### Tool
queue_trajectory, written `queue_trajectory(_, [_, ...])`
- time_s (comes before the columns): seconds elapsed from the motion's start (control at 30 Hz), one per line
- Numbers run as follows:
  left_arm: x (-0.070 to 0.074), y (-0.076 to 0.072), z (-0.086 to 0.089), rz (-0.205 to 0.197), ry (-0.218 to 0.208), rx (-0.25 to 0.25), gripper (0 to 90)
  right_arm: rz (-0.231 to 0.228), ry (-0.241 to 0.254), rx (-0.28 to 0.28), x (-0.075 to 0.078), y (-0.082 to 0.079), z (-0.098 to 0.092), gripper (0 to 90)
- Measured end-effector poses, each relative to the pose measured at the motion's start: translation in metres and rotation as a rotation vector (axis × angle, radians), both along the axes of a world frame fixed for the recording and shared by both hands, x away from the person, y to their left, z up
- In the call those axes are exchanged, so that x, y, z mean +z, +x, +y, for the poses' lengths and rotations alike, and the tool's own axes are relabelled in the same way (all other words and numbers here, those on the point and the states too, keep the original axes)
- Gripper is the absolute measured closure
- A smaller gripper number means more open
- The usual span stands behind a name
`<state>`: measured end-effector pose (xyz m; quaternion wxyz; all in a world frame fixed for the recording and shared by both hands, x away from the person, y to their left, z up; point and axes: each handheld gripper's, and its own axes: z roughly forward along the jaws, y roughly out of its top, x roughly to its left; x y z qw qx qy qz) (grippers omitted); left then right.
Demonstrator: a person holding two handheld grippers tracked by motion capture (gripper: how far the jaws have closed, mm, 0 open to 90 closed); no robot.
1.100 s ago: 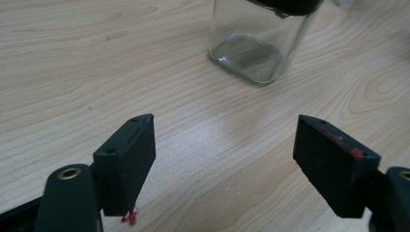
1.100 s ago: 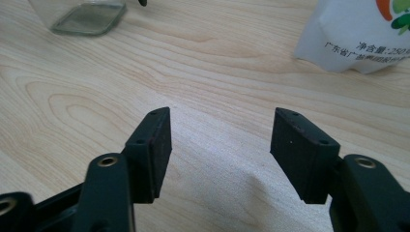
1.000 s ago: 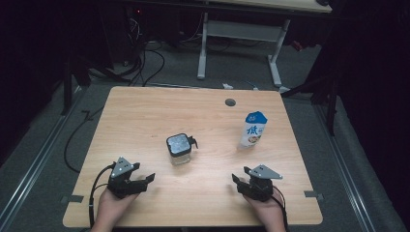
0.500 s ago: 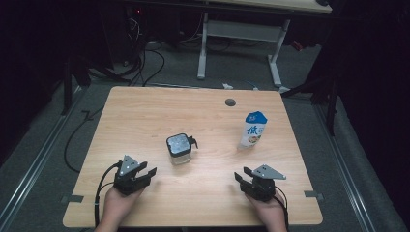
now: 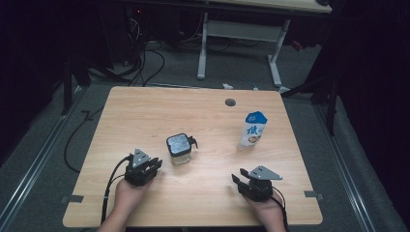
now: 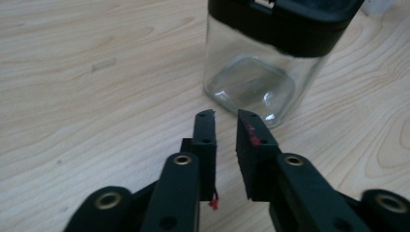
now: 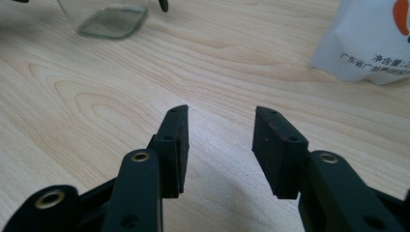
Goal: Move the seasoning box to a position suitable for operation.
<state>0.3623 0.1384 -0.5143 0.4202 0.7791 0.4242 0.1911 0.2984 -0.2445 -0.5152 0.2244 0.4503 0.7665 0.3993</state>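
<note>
The left gripper (image 6: 226,116) has just been closing its jaws; they now stand narrow, a thin gap between the pads with nothing in it, and they touch nothing. Its tips point at the glass jar (image 6: 261,63), which stands upright just beyond them toward 1 o'clock in the left gripper view, near but apart. The right gripper (image 7: 220,112) has its jaws wide, having eased in a little, with only bare table (image 7: 96,111) between them.

In the high view the jar (image 5: 179,148) sits near the middle of the table (image 5: 145,111), at about 2 o'clock from the left gripper (image 5: 153,163) and 10 o'clock from the right gripper (image 5: 235,178). The milk carton (image 5: 253,129) stands upright at 3 o'clock from the jar, well apart from it.

The left gripper view cuts the jar's black lid off at the top edge. The right gripper view shows just the jar's glass base (image 7: 112,20) at 11 o'clock and the carton's lower corner (image 7: 367,43) at 2 o'clock, both cut by the frame; the small print on the carton is too fine to read. From above, the gap between each pair of jaws is hard to judge; the gripper views make it plain. The high view alone gives the round hole (image 5: 230,102) near the table's far edge and the person's hands behind the grippers.
</note>
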Motion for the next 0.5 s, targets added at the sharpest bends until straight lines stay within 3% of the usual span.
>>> queue_trajectory(0.13, [0.004, 0.003, -0.013, -0.016, 0.012, -0.016, 88.3, -0.021, -0.009, -0.013, 0.0, -0.002, 0.0, 56.7])
queue_trajectory(0.5, [0.003, 0.004, -0.024, -0.008, 0.011, -0.041, 89.9, -0.005, 0.007, -0.008, -0.001, 0.0, -0.001, 54.0])
